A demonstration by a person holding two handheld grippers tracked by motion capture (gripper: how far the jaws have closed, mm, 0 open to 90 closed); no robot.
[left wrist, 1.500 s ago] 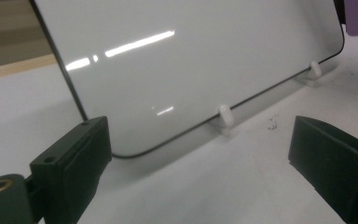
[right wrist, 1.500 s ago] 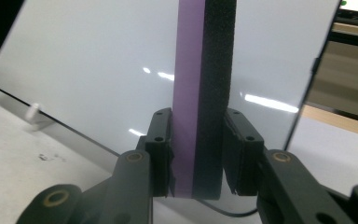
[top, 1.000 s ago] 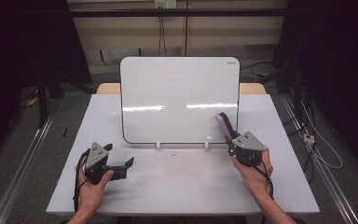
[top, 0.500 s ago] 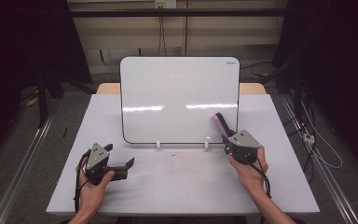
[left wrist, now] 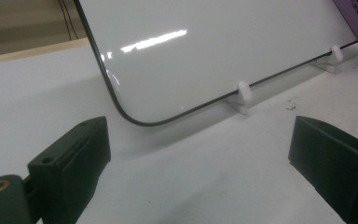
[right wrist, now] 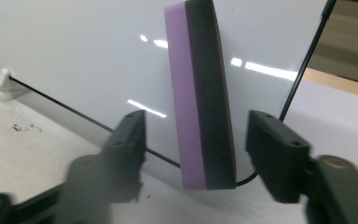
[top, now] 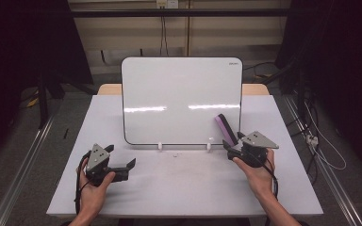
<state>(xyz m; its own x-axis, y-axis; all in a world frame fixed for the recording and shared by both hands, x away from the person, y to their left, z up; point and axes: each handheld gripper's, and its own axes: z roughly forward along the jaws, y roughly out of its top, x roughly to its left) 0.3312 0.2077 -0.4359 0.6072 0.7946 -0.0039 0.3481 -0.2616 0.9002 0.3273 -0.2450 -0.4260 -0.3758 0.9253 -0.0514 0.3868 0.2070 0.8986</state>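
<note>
We see a white counter with a whiteboard that stands upright, a little leaned back, on two small white feet near the far edge of the counter. The board surface is blank and it reflects two bright stripes of light. An eraser with a purple layer and a dark grey layer is placed against the lower right part of the whiteboard, close to its right corner. In the right gripper view the eraser stands almost upright between the two black jaws of the right gripper, and a gap is visible on each side of it, so the jaws are spread and they do not press the eraser. In the high view the right gripper is held by the right hand near the right edge of the counter, and it points toward the board. The left gripper is held by the left hand near the front left part of the counter, well apart from the eraser. In the left gripper view the jaws of the left gripper are wide apart with nothing between them, and they look at the lower left corner of the whiteboard and one foot.
</note>
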